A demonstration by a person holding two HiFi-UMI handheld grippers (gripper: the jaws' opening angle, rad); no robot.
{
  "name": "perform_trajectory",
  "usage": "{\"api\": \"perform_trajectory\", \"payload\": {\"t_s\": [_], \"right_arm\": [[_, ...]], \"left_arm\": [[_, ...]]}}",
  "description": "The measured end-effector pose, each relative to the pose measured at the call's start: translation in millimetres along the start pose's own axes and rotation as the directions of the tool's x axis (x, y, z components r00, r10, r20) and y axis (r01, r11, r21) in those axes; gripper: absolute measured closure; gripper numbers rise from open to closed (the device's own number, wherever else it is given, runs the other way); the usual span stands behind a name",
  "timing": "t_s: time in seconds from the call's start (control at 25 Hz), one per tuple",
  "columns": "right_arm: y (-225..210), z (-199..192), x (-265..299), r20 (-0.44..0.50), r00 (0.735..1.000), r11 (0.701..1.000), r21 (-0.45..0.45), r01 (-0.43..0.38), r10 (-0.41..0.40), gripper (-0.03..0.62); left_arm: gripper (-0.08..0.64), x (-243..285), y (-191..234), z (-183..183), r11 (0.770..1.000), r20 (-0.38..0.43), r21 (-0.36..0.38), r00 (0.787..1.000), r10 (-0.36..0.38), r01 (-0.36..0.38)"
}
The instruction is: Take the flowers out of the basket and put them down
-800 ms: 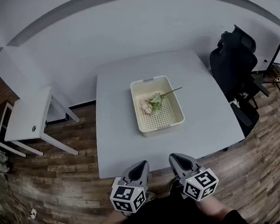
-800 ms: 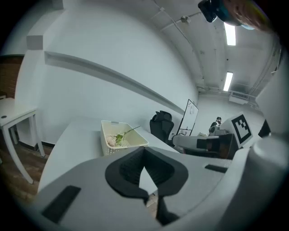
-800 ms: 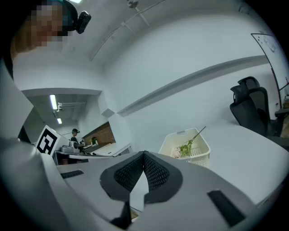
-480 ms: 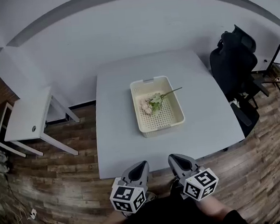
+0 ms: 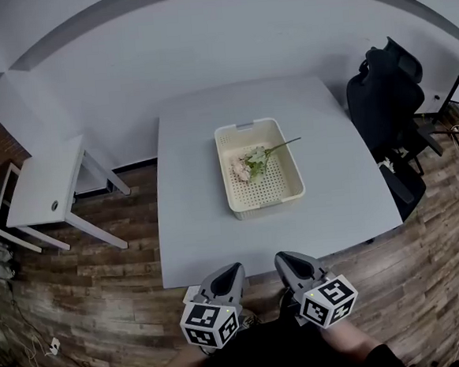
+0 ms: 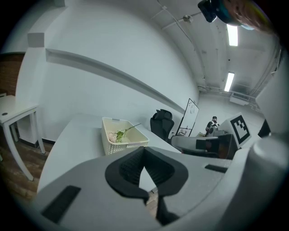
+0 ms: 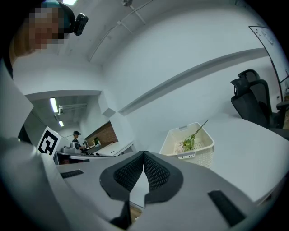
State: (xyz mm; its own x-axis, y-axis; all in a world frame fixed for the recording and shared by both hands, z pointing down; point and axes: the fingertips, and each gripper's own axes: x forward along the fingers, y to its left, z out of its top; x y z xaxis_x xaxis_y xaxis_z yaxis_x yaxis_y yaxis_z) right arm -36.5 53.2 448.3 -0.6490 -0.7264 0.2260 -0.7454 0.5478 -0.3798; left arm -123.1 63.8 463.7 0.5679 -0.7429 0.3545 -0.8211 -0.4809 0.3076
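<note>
A cream perforated basket (image 5: pixel 290 194) stands near the middle of the grey table (image 5: pixel 193 221). Inside it lie pale pink flowers with green leaves (image 5: pixel 250 165), one thin stem leaning out over the right rim. The basket (image 6: pixel 113 135) and the flowers (image 6: pixel 119 134) show far ahead in the left gripper view, and likewise the basket (image 7: pixel 198 151) and flowers (image 7: pixel 188 142) in the right gripper view. My left gripper (image 5: pixel 230 270) and right gripper (image 5: pixel 284 260) hang side by side below the table's near edge, both shut with nothing between the jaws.
A small white side table (image 5: pixel 46 191) stands to the left on the wooden floor. A black office chair (image 5: pixel 384 99) sits at the table's right side. A grey wall (image 5: pixel 203 46) runs behind the table.
The view has shifted slightly, so the basket and table sit a little higher in the frame. Both grippers stay where they were, still shut.
</note>
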Motion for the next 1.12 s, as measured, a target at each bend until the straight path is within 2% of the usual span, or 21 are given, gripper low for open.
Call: {"api": "perform_trajectory", "payload": {"t_s": [0.24, 0.48, 0.76, 1.12], "right_arm": [[-7.7, -0.5, -8.6, 0.005, 0.999, 0.999, 0.005, 0.035, -0.035, 0.569], [-25.7, 19.8, -17.6, 0.019, 0.998, 0.997, -0.037, 0.061, -0.060, 0.569], [-51.4, 38.3, -17.6, 0.018, 1.000, 0.998, -0.051, 0.023, -0.022, 0.569], [-85.5, 47.2, -13.5, -0.028, 0.998, 0.997, -0.053, -0.049, 0.048, 0.569]], "left_arm": [[0.554, 5.1, -3.8, -5.8, 1.000, -0.019, -0.007, 1.000, -0.022, 0.022], [0.554, 16.1, -14.1, 6.3, 0.999, -0.020, 0.011, 0.999, -0.031, 0.031], [0.554, 36.5, -22.0, 18.1, 1.000, -0.009, 0.014, 1.000, 0.009, -0.008], [0.552, 71.9, -33.3, 29.0, 0.998, 0.009, -0.005, 0.998, 0.067, -0.067]]}}
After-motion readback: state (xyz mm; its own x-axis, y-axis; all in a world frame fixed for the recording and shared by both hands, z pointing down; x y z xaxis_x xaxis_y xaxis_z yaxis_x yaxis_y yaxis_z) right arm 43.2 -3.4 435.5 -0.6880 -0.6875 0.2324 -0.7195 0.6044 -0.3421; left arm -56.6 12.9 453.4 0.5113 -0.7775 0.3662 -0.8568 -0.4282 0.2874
